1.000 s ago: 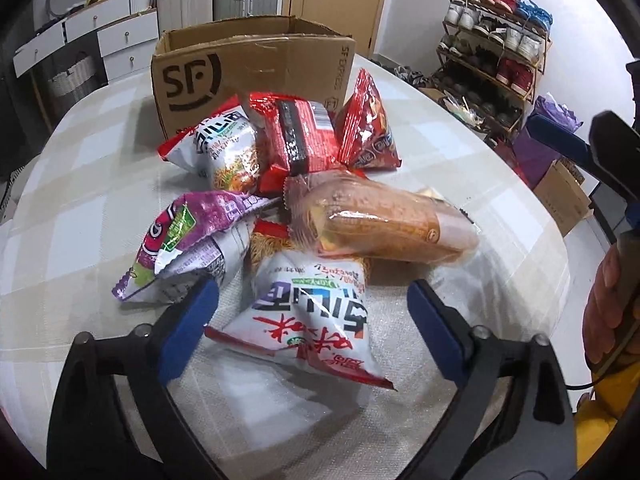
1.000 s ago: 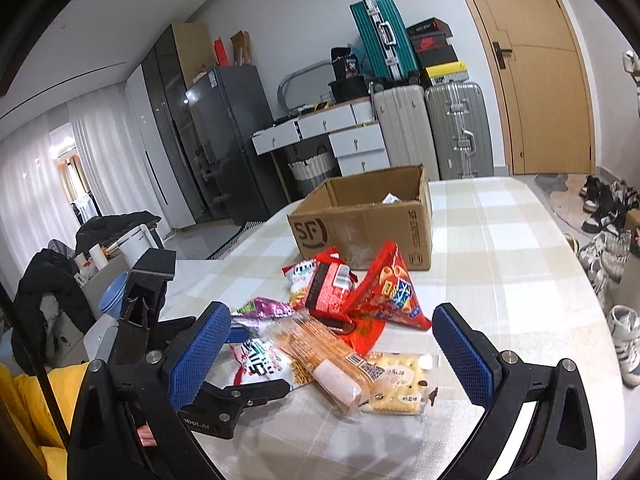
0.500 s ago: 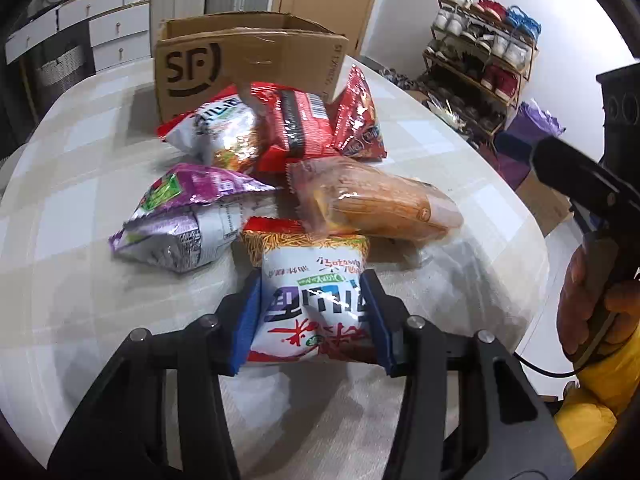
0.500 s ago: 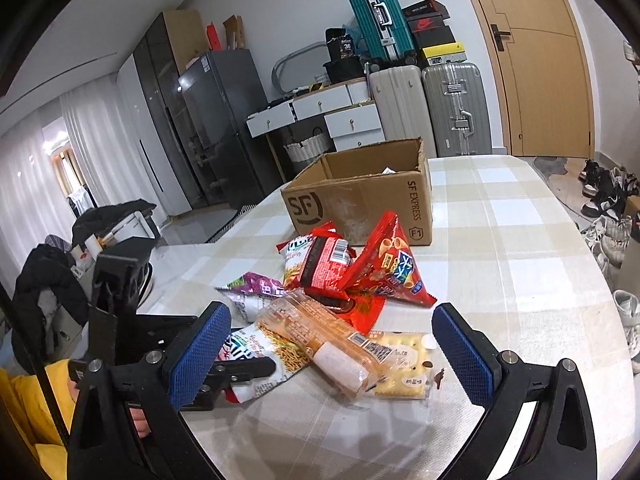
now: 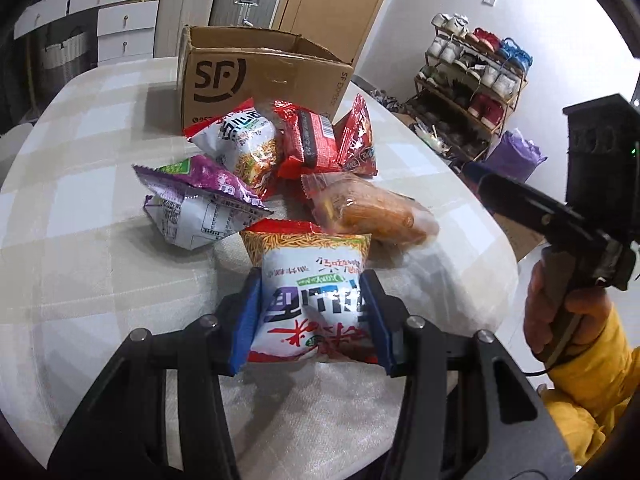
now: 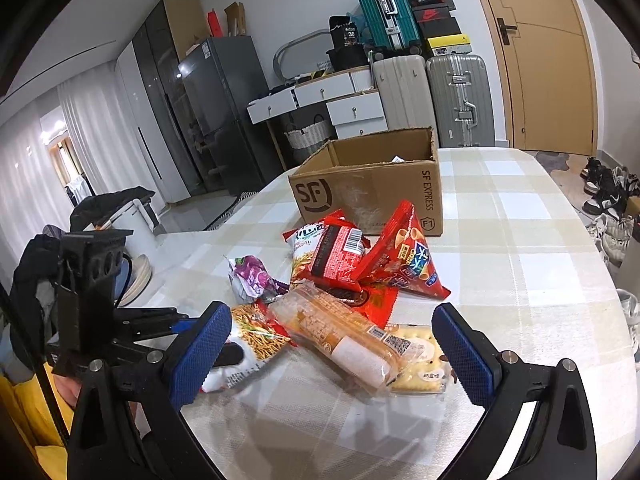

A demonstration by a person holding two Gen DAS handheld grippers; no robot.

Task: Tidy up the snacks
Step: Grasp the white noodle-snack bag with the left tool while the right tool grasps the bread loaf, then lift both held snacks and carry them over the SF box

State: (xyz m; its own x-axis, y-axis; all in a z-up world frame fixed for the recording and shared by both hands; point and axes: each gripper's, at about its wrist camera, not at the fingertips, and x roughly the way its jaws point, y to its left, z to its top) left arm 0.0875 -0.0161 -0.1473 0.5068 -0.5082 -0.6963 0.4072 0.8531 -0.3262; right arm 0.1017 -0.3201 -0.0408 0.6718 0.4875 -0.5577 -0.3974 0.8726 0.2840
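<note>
I am counting seven snack packets and one box (image 5: 264,76); my left gripper (image 5: 312,312), tilting downward, is squeezing the noodle packet (image 5: 310,280); my right gripper (image 6: 332,348) is gaping wide above the cracker packet (image 6: 344,340).

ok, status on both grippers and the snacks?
Left hand-held gripper shut on noodle snack bag. Right hand-held gripper open, empty. Box path clear.

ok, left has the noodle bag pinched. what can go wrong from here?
1. The left gripper squeezes the puffy white noodle snack bag near its bottom end only; it could slip out or crush the contents.
2. The bag's top edge sits against the clear bread pack, so lifting may drag that.
3. The right gripper hangs open close by; paths toward the cardboard box could cross.
</note>
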